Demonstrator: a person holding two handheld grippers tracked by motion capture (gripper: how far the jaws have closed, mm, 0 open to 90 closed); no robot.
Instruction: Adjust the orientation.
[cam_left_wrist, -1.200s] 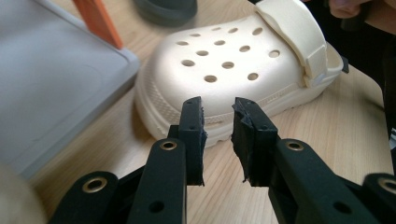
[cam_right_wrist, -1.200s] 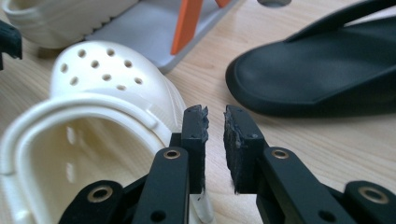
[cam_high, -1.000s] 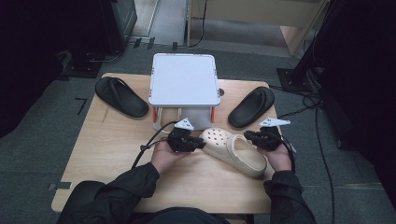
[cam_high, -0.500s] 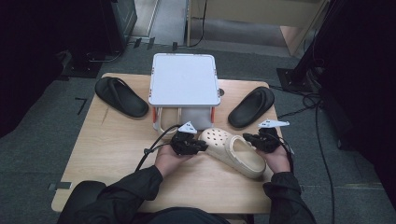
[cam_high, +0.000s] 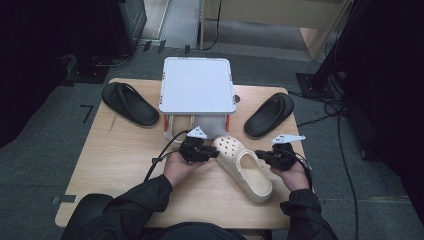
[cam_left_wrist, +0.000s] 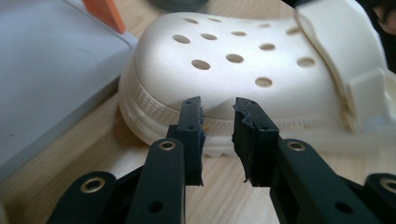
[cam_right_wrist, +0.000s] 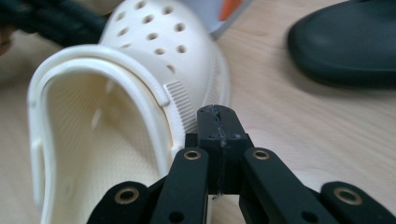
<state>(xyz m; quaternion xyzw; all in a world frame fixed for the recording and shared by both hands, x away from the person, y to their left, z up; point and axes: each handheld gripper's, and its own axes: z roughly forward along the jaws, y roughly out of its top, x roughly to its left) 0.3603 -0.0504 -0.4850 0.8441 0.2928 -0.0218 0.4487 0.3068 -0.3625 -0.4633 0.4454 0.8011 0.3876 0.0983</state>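
The cream clog (cam_high: 242, 167) lies on the table (cam_high: 115, 165) between my 2 tools, its long axis running on a diagonal: perforated toe up by the white box (cam_high: 197, 85), open heel down toward my right. My left gripper (cam_left_wrist: 217, 116) sits just beside the toe's sole edge, jaws a little apart and just now widening, with nothing between them. My right gripper (cam_right_wrist: 218, 122) is pressed fully together, empty, its tip right at the clog's ribbed side wall near the strap hinge. I judge the right gripper better placed for nudging the heel, the left for steering the toe. 2 black slides (cam_high: 129, 103) (cam_high: 269, 114) rest well apart, 1 on each side of the box.
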